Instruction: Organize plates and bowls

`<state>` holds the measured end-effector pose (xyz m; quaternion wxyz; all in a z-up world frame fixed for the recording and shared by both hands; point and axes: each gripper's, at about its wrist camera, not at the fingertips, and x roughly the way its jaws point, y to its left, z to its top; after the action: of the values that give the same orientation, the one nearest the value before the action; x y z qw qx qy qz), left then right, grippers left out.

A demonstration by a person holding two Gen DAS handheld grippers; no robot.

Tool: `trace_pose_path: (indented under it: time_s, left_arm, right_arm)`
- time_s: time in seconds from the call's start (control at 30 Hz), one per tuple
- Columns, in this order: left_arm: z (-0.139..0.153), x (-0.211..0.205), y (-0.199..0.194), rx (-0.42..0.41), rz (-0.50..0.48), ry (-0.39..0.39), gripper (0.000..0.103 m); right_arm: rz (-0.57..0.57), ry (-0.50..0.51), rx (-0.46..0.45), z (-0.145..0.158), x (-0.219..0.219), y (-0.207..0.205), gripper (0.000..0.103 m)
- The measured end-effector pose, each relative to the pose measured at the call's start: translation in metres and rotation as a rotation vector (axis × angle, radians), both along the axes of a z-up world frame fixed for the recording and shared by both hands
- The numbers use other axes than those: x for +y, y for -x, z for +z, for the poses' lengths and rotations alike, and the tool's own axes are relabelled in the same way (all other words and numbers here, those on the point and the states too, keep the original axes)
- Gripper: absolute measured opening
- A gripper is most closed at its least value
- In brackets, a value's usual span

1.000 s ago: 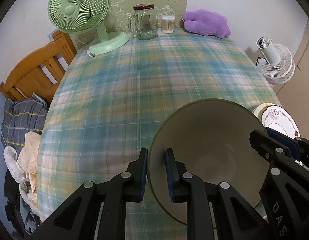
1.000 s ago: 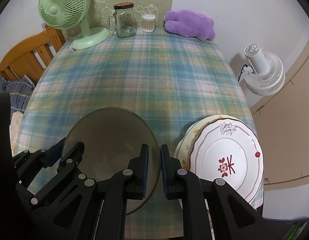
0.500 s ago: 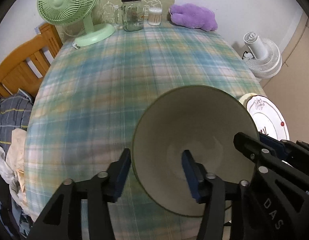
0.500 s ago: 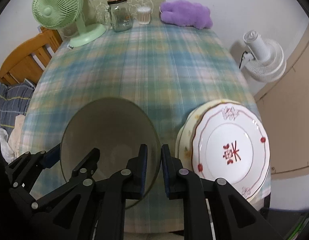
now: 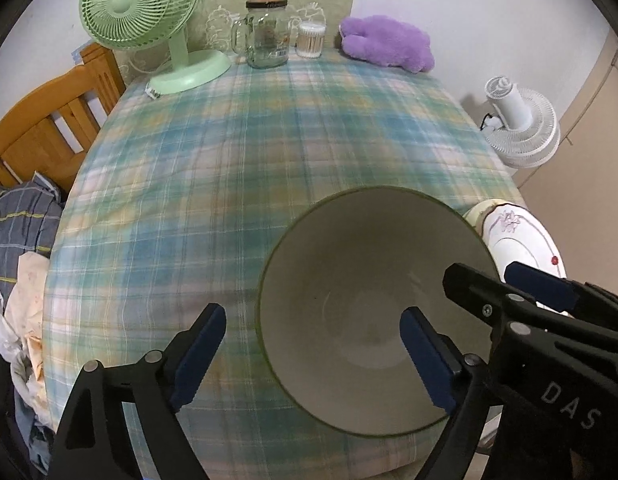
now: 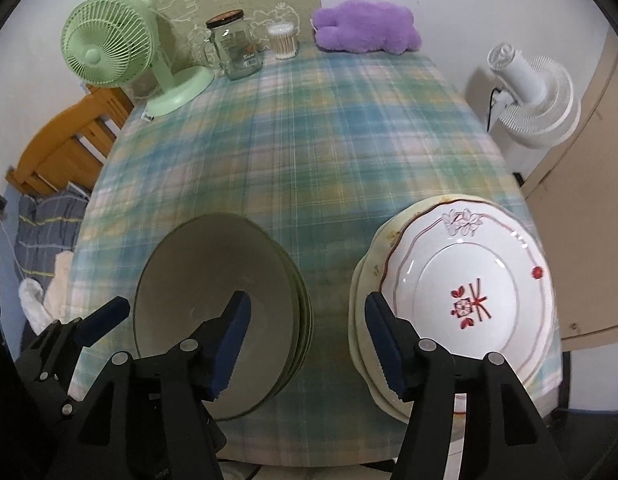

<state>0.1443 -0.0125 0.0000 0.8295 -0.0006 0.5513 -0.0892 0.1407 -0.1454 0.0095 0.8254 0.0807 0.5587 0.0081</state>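
Note:
A green-rimmed bowl (image 5: 369,312) with a beige inside sits on the plaid tablecloth (image 5: 237,168) near the front edge. In the right wrist view it tops a nested bowl stack (image 6: 217,304). To its right lies a stack of plates (image 6: 465,292), the top one white with a red flower mark. My left gripper (image 5: 313,354) is opening; the bowl's left rim stands between its pads, untouched. My right gripper (image 6: 309,334) is also opening, astride the bowl's right rim without pressing it. The plates (image 5: 521,240) are partly hidden behind the right gripper in the left wrist view.
Along the table's far edge stand a green desk fan (image 5: 141,12), a glass jar (image 5: 267,32), a tub of cotton swabs (image 5: 310,40) and a purple plush (image 5: 389,44). A white fan (image 6: 533,100) stands on the floor at right. A wooden chair (image 5: 41,136) and clothes are at left.
Both grippers were shut on the bowl's rim, one on each side. Both have let go and spread their jaws, the left first. The bowl rests in place.

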Motion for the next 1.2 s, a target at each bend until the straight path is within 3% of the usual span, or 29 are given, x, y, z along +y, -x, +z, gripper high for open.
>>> trace_pose_path:
  time_s: [0.5,0.83,1.2]
  left_arm:
    - [-0.020,-0.010,-0.011,0.071,0.103,-0.066,0.090]
    - [-0.030,-0.008,-0.011,0.108,0.146,-0.073,0.090]
    - [-0.039,-0.002,-0.017,0.123,0.083,0.009,0.090]
  right_arm:
    - [0.086,-0.141,0.099,-0.041,-0.011,-0.030,0.062]
    - [0.135,-0.209,0.133,-0.053,-0.005,-0.034,0.031]
    - [0.119,-0.175,0.132,-0.051,0.000,-0.034,0.031]
